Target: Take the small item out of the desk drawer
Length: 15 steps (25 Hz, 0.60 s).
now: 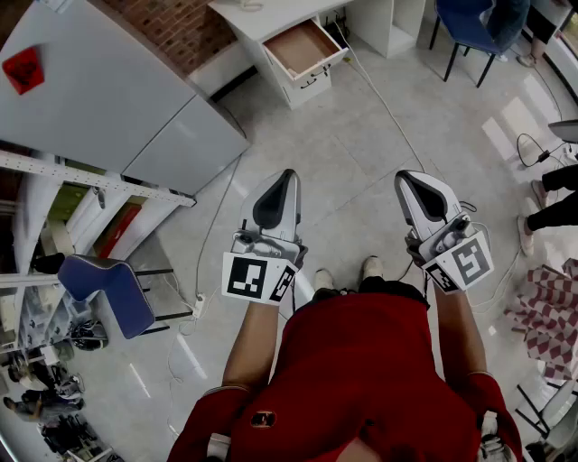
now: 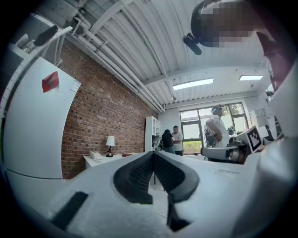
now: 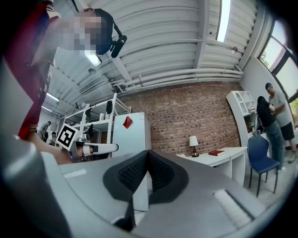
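Pale floor (image 1: 361,153) runs up to one white desk (image 1: 271,16) against the brick wall (image 1: 185,32). Its one drawer (image 1: 305,76) stands open, well ahead of me, and the small item inside is too far off to make out. I count two grippers, left gripper (image 1: 287,173) and right gripper (image 1: 404,176), each with fingers pressed together on nothing.

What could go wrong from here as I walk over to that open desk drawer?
A cable trails across the floor between you and the drawer; you might trip on it. The left gripper and right gripper are both shut and empty, so they must open before reaching in. No small item shows in the drawer from here, so it may be hard to find.
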{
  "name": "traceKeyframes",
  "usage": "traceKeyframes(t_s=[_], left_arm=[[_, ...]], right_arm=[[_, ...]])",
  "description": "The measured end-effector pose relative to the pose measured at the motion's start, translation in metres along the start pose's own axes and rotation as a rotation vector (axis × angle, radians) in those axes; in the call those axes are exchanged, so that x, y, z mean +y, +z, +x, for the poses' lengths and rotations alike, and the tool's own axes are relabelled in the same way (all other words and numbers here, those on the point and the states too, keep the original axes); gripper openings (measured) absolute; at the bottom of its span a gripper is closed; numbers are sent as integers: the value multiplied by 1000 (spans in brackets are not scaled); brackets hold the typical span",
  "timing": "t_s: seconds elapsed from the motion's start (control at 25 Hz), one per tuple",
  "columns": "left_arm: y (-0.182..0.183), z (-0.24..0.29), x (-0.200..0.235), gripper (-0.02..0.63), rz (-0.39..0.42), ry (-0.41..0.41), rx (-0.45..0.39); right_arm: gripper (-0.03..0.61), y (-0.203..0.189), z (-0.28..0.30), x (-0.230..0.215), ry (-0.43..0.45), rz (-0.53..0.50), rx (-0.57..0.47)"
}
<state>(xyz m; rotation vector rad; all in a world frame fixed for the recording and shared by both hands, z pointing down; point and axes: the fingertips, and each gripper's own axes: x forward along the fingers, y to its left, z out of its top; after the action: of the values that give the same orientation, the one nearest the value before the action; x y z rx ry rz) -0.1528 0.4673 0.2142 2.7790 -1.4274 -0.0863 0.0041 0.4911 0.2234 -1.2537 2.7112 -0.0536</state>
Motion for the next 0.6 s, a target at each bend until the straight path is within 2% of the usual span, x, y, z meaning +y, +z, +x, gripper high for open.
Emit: traceKeyframes(t_s=[0.32, 0.6], left_arm=[[-4, 20, -15, 3, 11, 10, 15], [-7, 52, -37, 3, 33, 56, 20]], right_arm=[[12, -2, -11, -18, 21, 22, -14], [12, -1, -35, -60, 49, 31, -15]])
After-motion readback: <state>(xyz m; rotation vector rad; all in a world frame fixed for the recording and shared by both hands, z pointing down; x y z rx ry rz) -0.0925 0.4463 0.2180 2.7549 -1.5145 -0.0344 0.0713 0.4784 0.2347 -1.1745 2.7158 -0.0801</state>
